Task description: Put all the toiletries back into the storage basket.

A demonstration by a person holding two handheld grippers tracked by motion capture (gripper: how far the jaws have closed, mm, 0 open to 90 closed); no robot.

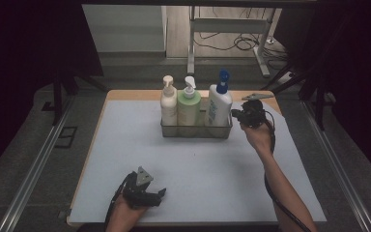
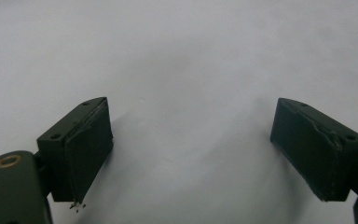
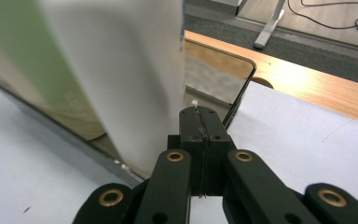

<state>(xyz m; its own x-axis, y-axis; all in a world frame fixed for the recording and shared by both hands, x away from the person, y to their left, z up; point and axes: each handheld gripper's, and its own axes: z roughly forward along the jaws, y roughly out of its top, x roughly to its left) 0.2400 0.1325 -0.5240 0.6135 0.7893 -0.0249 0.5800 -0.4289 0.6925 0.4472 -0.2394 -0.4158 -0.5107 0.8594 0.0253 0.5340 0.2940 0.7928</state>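
A clear tray [image 1: 196, 131] at the back of the white mat holds three upright pump bottles: a cream one [image 1: 168, 104], a green one [image 1: 189, 107] and a white one with a blue pump [image 1: 219, 108]. My right gripper [image 1: 235, 114] is at the tray's right end, beside the white bottle. In the right gripper view its jaws [image 3: 199, 114] are pressed together with nothing seen between them. The white bottle [image 3: 121, 70] stands just to their left and the tray's corner [image 3: 242, 88] just beyond. My left gripper [image 1: 161, 195] rests near the front edge; in its own view it [image 2: 191, 149] stands open over bare mat.
The white mat [image 1: 198, 164] covers most of a wooden table, whose edge [image 1: 125, 94] shows at the back. Beyond it are a desk frame [image 1: 232, 29] and cables on the floor. Metal rails [image 1: 38, 159] run along both sides.
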